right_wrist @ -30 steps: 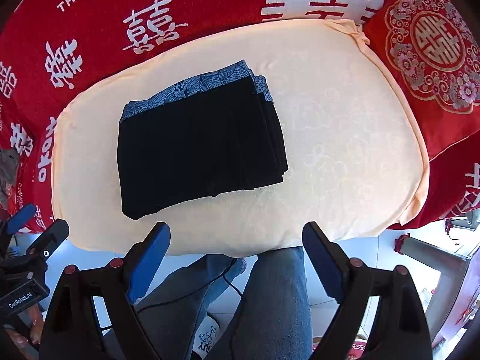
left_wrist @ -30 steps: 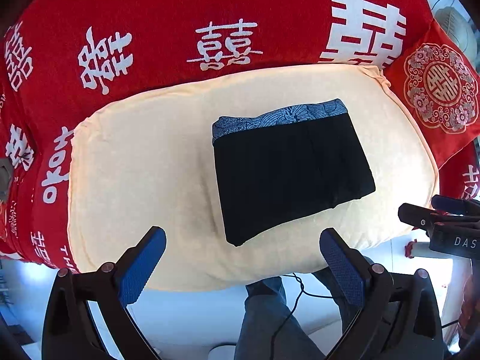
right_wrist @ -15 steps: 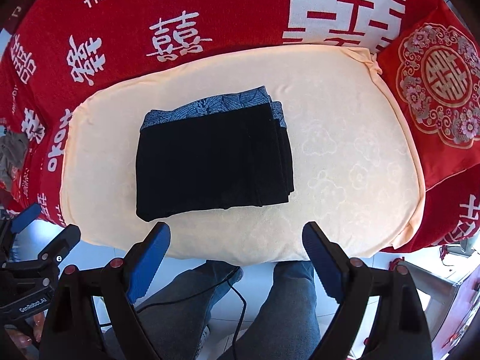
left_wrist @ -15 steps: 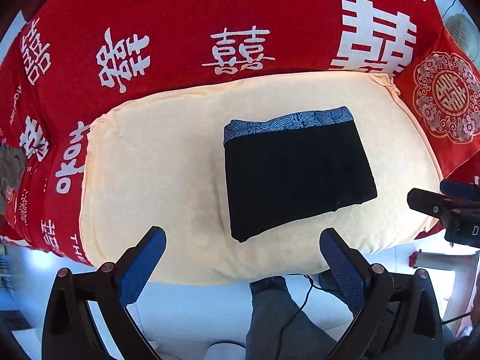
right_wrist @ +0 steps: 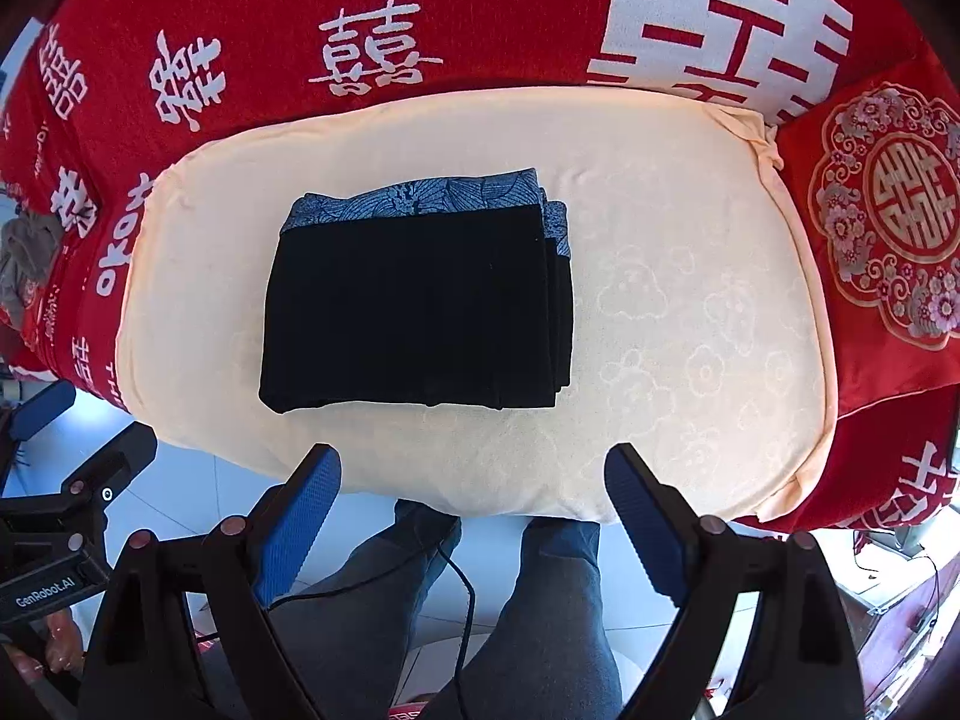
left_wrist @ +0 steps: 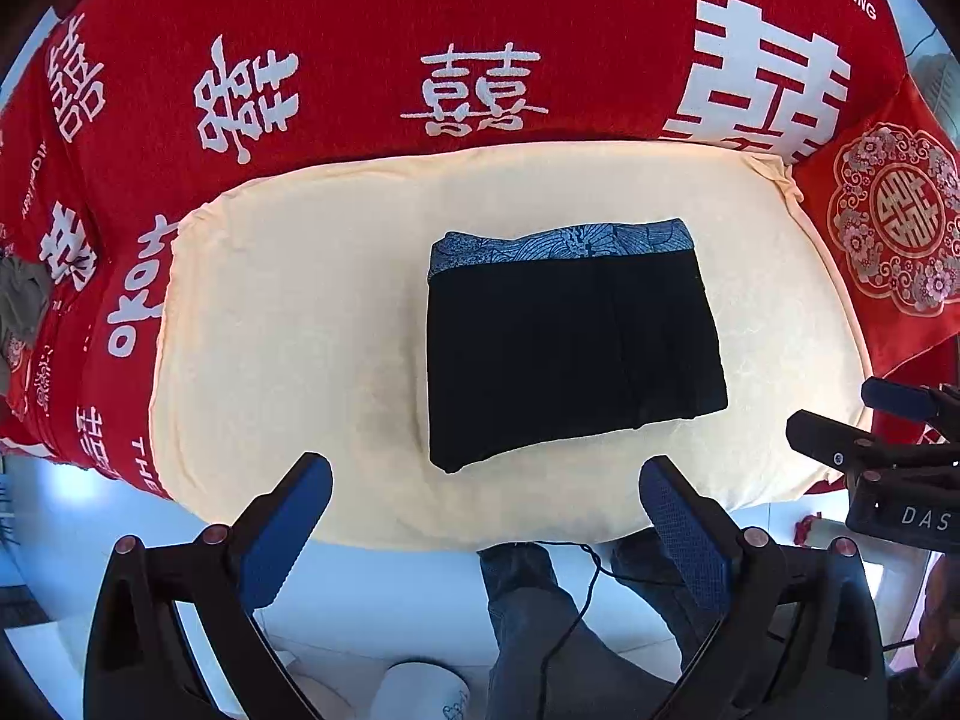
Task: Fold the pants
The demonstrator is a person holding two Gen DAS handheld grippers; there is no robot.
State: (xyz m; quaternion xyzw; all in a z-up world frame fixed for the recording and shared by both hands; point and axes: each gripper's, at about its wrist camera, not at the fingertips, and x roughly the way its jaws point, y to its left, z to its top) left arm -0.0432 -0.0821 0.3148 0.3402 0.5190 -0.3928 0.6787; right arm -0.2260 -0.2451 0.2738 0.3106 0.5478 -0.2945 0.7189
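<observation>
Pants (left_wrist: 570, 348) folded into a flat black rectangle, ribbed knit, blue patterned waistband on the far edge, stacked layers showing at one side. They lie near the middle of the cream cushion (left_wrist: 288, 324), soft with an embossed floral texture. Red printed cloth (left_wrist: 390, 18) lies behind the cushion. Left hand-held gripper (left_wrist: 486, 498) and right hand-held gripper (right_wrist: 474, 480) both wide, empty, off the cushion's near edge, clear of the pants.

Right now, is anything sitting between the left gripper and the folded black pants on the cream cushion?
Nothing visible. The left gripper hangs open above the near edge of the cream cushion, with only bare cushion between it and the folded black pants with the blue patterned waistband. The right gripper sits off to the side, clear of that path.
</observation>
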